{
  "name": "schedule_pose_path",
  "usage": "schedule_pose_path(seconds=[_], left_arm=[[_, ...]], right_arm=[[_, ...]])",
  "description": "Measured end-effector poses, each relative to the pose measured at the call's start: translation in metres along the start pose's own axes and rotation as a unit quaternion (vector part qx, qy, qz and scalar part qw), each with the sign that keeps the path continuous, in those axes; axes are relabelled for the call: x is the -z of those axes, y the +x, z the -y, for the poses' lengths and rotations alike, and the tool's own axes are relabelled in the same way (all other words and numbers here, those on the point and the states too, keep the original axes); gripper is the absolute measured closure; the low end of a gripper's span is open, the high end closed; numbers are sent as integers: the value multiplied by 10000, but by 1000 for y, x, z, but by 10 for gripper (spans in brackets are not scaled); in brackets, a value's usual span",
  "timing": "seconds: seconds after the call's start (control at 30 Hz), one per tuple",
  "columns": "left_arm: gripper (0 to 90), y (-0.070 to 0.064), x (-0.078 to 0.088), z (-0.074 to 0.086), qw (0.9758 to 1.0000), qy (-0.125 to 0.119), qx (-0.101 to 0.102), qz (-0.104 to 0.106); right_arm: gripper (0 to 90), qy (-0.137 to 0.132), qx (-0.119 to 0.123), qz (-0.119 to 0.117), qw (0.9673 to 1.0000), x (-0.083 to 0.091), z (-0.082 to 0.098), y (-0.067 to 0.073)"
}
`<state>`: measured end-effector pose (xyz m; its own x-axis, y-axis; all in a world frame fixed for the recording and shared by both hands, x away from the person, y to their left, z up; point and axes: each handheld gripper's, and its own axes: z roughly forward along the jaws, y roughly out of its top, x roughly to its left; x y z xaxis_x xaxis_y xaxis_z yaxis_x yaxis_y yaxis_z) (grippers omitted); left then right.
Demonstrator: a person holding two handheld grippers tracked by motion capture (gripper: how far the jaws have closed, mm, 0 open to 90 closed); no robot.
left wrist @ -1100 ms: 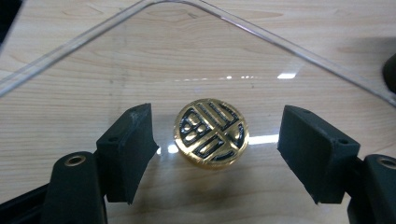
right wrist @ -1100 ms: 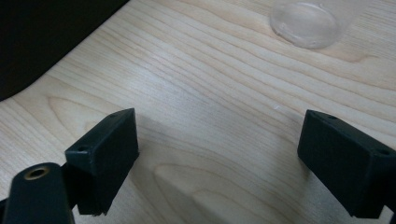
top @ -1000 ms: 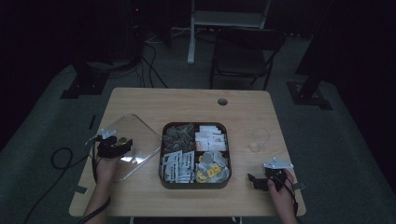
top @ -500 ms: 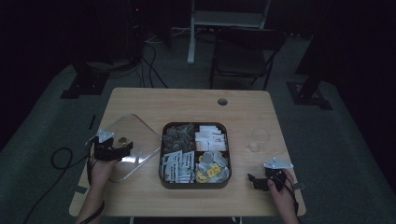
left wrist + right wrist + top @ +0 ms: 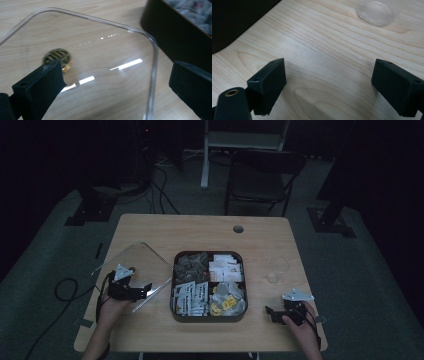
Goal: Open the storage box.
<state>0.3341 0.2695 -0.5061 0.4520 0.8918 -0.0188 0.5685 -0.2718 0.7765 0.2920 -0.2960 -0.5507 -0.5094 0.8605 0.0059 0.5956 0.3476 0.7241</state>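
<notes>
The pale wooden table (image 5: 82, 15) has a smooth, matt grain. On it lies a clear, glossy square plastic lid (image 5: 105, 72) (light streaks glint off it), with a shiny ribbed brass-coloured metal knob (image 5: 58, 57) at its nine o'clock. The dark compartment tray (image 5: 208, 316) looks smooth and semi-matt, holding paper sachets (image 5: 192, 296). A clear glossy plastic cup (image 5: 375, 12) sits at the table's three o'clock.

Clear lid (image 5: 134, 270) and box (image 5: 208, 286) crowd left side.
</notes>
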Motion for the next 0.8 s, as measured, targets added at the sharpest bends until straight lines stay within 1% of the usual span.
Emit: schedule_pose_path(seconds=[0.07,0.13,0.17,0.2,0.27,0.3,0.37,0.5,0.53,0.57,0.6,0.63,0.7,0.73,0.77,0.8], left_arm=[[5,-3,2,1,9999,-47,-79,77],[5,-8,4,3,9995,-153,-193,221],[5,-8,4,3,9995,-153,-193,221],[5,-14,7,5,9986,-265,-316,329],[5,-20,9,7,9979,-298,-419,383],[5,-22,10,7,9977,-282,-469,409],[5,-26,11,9,9968,-290,-486,564],[5,-36,11,15,9946,-200,-690,755],[5,-38,11,17,9936,-191,-747,820],[5,-38,11,17,9936,-191,-747,820],[5,-43,11,21,9922,-176,-855,893],[5,-45,12,22,9913,-151,-914,930],[5,-50,12,25,9899,-80,-986,1013],[5,-53,12,26,9891,-55,-1060,1016],[5,-53,12,26,9891,-55,-1060,1016],[5,-58,13,28,9875,20,-1168,1056]], right_arm=[[118,-6,-5,0,10000,0,0,0],[119,-4,-10,0,10000,0,0,0],[119,-4,-10,0,10000,0,0,0],[120,-5,-8,1,10000,0,0,0],[127,-11,-22,27,10000,0,0,0],[126,-12,-22,25,10000,0,0,0],[126,-8,-30,24,10000,0,0,0],[126,-9,-26,25,10000,0,0,0],[127,-9,-28,25,10000,0,0,0],[127,-9,-28,25,10000,0,0,0],[127,-10,-27,25,10000,0,0,0],[127,-10,-29,25,10000,0,0,0],[127,-13,-27,24,10000,0,0,0],[127,-13,-26,26,10000,0,0,0],[127,-13,-26,26,10000,0,0,0],[127,-14,-28,25,10000,0,0,0]])
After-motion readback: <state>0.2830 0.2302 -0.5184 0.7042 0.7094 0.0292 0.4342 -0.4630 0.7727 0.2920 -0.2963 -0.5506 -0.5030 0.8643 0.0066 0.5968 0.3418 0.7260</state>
